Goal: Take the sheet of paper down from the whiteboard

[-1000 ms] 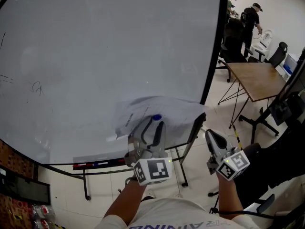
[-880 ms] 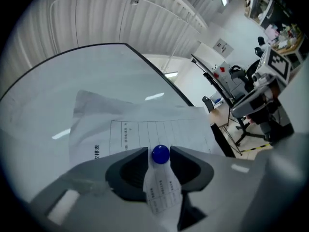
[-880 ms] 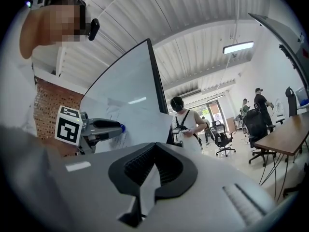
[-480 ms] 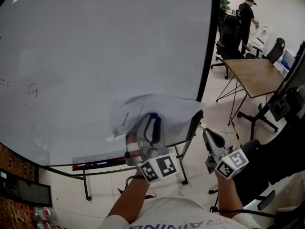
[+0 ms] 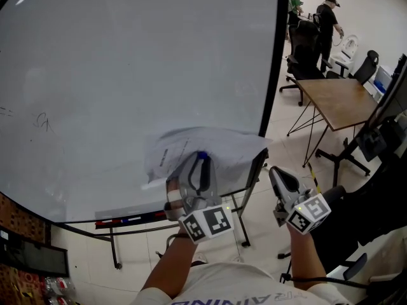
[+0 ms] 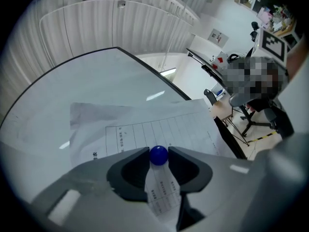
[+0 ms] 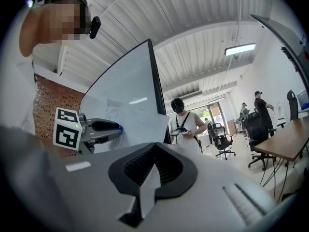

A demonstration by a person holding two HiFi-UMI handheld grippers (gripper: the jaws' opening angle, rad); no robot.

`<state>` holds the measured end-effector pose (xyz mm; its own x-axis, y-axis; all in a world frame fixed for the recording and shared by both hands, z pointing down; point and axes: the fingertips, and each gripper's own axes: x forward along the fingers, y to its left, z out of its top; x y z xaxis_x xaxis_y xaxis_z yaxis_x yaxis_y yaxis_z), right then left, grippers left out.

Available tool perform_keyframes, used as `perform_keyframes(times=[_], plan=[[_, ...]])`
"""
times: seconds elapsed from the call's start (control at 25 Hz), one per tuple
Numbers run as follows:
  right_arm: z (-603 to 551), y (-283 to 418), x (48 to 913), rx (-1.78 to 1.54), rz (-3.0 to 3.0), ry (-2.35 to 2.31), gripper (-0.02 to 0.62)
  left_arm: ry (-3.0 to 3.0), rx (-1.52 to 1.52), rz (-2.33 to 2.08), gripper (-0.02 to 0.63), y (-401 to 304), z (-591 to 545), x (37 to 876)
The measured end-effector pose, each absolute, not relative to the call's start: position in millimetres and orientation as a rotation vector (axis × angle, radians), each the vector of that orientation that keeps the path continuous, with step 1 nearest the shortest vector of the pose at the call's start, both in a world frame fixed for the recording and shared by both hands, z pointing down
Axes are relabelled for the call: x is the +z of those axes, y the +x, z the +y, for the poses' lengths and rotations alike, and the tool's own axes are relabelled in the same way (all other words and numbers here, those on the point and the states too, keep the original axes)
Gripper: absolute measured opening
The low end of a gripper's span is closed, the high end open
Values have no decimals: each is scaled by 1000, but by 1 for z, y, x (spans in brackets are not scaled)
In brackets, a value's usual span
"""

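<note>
Having just been closing, jaws of the left gripper (image 5: 198, 164) are pinched on the blue magnet (image 6: 158, 155) atop the sheet of paper (image 6: 140, 129), low on the whiteboard (image 5: 127, 75); right gripper (image 7: 153, 148) is held shut, empty, apart.

One whiteboard (image 5: 127, 75), one paper (image 5: 232, 150), one magnet (image 6: 158, 154), one table (image 5: 340, 103), three people (image 7: 186, 124), two grippers: left gripper (image 5: 202, 159), right gripper (image 5: 275, 172).

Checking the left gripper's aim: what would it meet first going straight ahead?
The blue magnet, already between its jaws, which have just been closing; behind it, the paper on the whiteboard.
</note>
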<state>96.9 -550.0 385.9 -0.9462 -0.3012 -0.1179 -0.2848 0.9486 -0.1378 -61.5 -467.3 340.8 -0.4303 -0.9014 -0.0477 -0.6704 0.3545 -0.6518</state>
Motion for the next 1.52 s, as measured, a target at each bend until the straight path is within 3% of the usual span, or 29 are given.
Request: perform_keyframes(times=[0.08, 0.12, 0.16, 0.2, 0.28, 0.52, 0.56, 0.6, 0.64, 1.12, 1.32, 1.52], plan=[[-563, 94, 376, -133, 2950, -456, 6, -1396, -776, 2224, 127, -62, -467, 340], [-568, 90, 371, -117, 2947, -443, 35, -1405, -771, 2224, 127, -62, -467, 340], [-571, 86, 367, -104, 2952, -416, 153, -1412, -766, 2225, 127, -62, -467, 340], [-573, 80, 363, -86, 2962, -384, 199, -1418, -762, 2225, 127, -62, -467, 340], [-576, 69, 354, -21, 2980, -332, 212, -1424, -758, 2222, 127, -62, -467, 340], [-584, 47, 337, 35, 2986, -274, 210, -1438, -745, 2218, 127, -61, -467, 340], [-584, 48, 335, 44, 2981, -295, 170, -1448, -738, 2217, 127, -60, -466, 340], [-583, 50, 334, 52, 2975, -320, 67, -1459, -731, 2216, 127, -60, -466, 340], [-581, 52, 333, 62, 2970, -340, 12, -1471, -720, 2216, 127, -60, -466, 340], [-550, 75, 337, 100, 2977, -367, 8, -1801, -386, 2226, 127, -66, -451, 342], [-532, 86, 365, 38, 3019, -426, 8, -1939, -113, 2357, 127, -80, -415, 368], [-524, 97, 397, -69, 3044, -524, 8, -1964, -58, 2477, 127, -101, -381, 401]])
